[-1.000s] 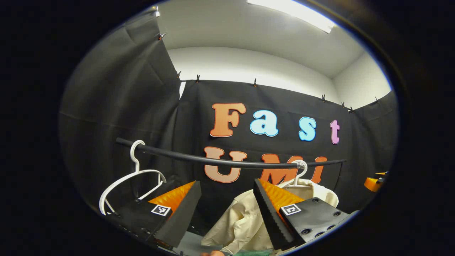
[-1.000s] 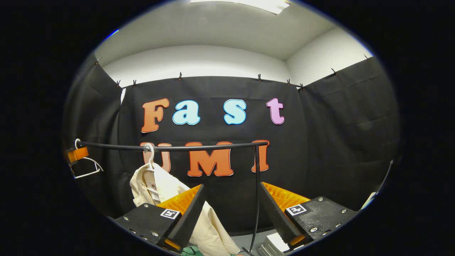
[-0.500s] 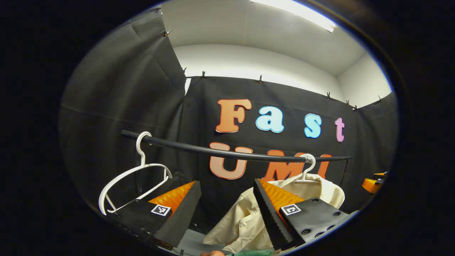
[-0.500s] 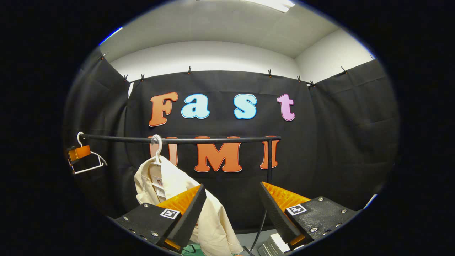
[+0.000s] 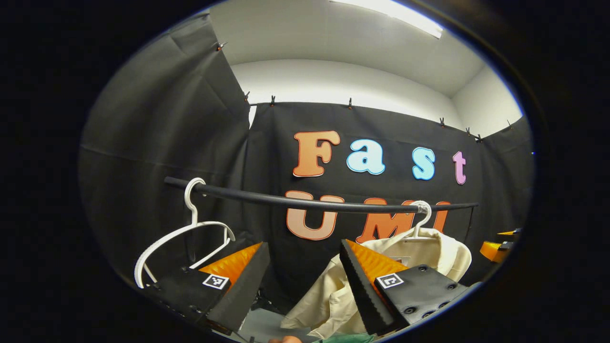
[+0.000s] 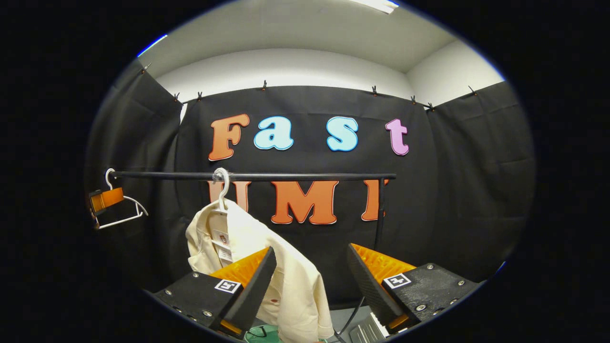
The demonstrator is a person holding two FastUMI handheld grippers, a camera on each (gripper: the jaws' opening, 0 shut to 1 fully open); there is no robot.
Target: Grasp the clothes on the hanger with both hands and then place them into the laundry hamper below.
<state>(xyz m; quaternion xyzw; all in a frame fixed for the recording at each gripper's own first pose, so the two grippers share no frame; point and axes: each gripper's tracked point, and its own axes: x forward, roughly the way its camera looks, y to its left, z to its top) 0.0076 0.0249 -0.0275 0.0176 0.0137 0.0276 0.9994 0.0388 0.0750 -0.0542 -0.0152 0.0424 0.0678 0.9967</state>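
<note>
Cream shirt (image 6: 295, 281), white hangers (image 5: 183, 238), black rail (image 5: 305, 204), green hamper (image 6: 262, 333)

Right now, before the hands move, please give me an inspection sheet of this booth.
Surface: grey floor, small part seen.
Job's things: cream shirt on white hanger on black rail; green hamper rim below.
Clutter: empty white hanger; flat grey object.
Grippers: left hand-held gripper open, right hand-held gripper open, both holding nothing.
Cables: thin black cable by rail post.
Surroundings: black cloth walls, ceiling light.
</note>
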